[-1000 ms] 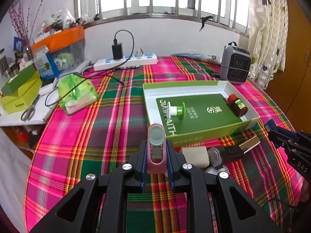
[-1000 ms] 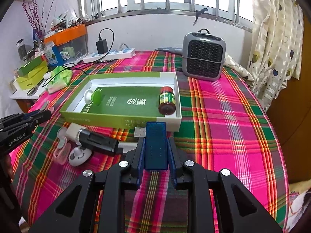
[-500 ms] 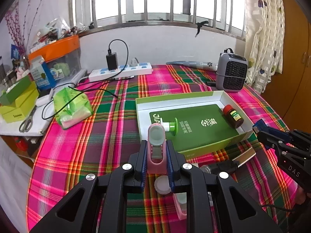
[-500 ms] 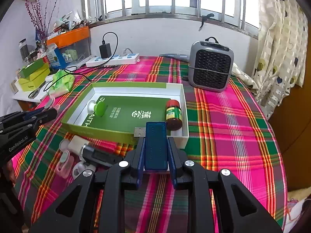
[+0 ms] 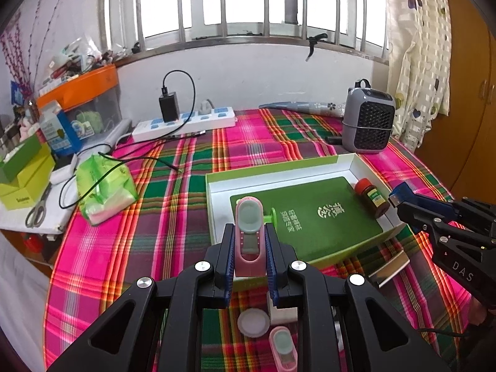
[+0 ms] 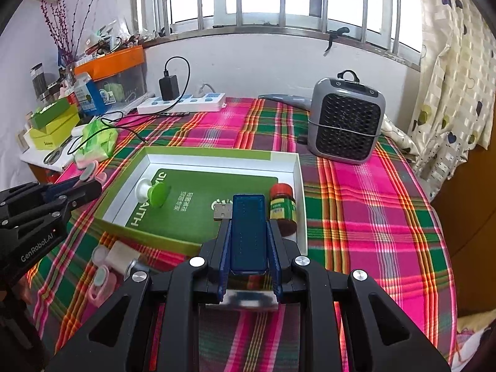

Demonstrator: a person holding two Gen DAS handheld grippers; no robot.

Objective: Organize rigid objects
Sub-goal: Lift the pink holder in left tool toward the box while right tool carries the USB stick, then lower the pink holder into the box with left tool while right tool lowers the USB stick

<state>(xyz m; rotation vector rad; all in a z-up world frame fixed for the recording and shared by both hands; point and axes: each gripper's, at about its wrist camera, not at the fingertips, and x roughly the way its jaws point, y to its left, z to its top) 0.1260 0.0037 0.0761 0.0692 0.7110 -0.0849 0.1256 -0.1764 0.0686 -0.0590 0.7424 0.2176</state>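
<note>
The pink device is clamped between the pads of the left gripper, held clear of the cloth. A second ago it sat over the plaid in front of the green-rimmed box; it now overlaps the box's near-left corner in the left wrist view, above the green card and beside the green-capped item lying there. The blue USB device is clamped likewise in the right gripper, plug end forward. It has also advanced, from short of the near wall to over the near-right corner, next to the red-capped jar that lies along the right wall.

Judgement: both objects are in transit toward the box, and release inside it appears to be the next step. Neither has been set down yet.

Still outside, along the box's near edge on the bed cover: another pink device, a round white lid and other small items partly hidden by the grippers.

Pose: both grippers point forward and down toward the box, side by side, jaws fully closed on their loads. The left one shows at the left edge of the right wrist view.
</note>
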